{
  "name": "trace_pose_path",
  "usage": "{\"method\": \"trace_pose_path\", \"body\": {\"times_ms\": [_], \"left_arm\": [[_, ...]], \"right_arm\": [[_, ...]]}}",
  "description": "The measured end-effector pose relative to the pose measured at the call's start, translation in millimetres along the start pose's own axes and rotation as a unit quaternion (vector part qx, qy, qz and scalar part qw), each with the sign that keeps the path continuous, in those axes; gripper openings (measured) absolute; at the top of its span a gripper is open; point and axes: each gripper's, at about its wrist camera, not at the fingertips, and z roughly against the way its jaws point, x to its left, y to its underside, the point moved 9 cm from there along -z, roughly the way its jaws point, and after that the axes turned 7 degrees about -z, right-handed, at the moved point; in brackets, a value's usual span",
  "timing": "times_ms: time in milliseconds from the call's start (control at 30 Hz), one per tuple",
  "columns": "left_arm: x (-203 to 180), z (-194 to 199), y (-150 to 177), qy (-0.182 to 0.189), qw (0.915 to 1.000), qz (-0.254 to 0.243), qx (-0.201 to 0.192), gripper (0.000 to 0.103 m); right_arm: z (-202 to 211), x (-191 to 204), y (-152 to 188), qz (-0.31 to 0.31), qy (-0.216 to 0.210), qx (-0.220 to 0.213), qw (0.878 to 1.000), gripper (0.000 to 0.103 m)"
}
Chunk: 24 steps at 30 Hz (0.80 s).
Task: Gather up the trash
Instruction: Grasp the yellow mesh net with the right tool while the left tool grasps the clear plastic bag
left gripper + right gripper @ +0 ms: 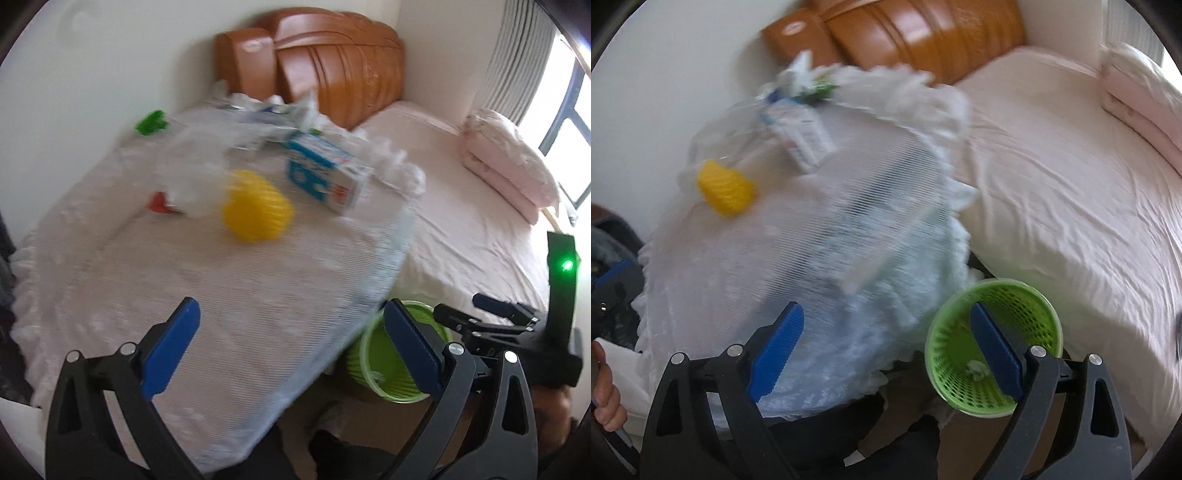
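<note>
Trash lies on a table covered with a white lace cloth (221, 302): a yellow ribbed cup (256, 206) on its side, a blue and white carton (325, 173), a red scrap (160, 203), a green piece (149, 122) and crumpled clear plastic (258, 107). A green mesh basket (993, 347) stands on the floor between table and bed, with a small bit of trash inside. My left gripper (291, 343) is open and empty above the table's near edge. My right gripper (886, 350) is open and empty, its right finger over the basket. The cup (726, 192) and carton (801, 136) also show in the right wrist view.
A bed with a pink sheet (461, 221) fills the right side, with a folded pink quilt (509, 162) near a window. An orange-brown headboard (332, 62) stands against the back wall. The right gripper's body (517, 325) shows at the lower right of the left wrist view.
</note>
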Motion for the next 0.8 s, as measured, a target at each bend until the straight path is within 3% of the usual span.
{"method": "trace_pose_path", "body": {"times_ms": [233, 433, 600, 800], "left_arm": [[64.4, 5.9, 6.2, -0.022, 0.9987, 0.046, -0.005, 0.095], [97.7, 4.9, 9.1, -0.025, 0.9971, 0.072, -0.006, 0.095], [114.0, -0.2, 8.8, -0.025, 0.9967, 0.077, -0.004, 0.095], [134.2, -5.1, -1.6, -0.025, 0.9966, 0.077, -0.009, 0.095]], "right_arm": [[-17.6, 84.2, -14.7, 0.064, -0.03, -0.001, 0.997, 0.091], [-25.0, 128.1, -20.5, 0.086, -0.042, 0.0, 0.995, 0.091], [-33.2, 156.5, -30.7, 0.111, -0.038, -0.005, 0.993, 0.093], [-71.4, 191.8, -64.6, 0.169, -0.016, -0.018, 0.985, 0.096]]}}
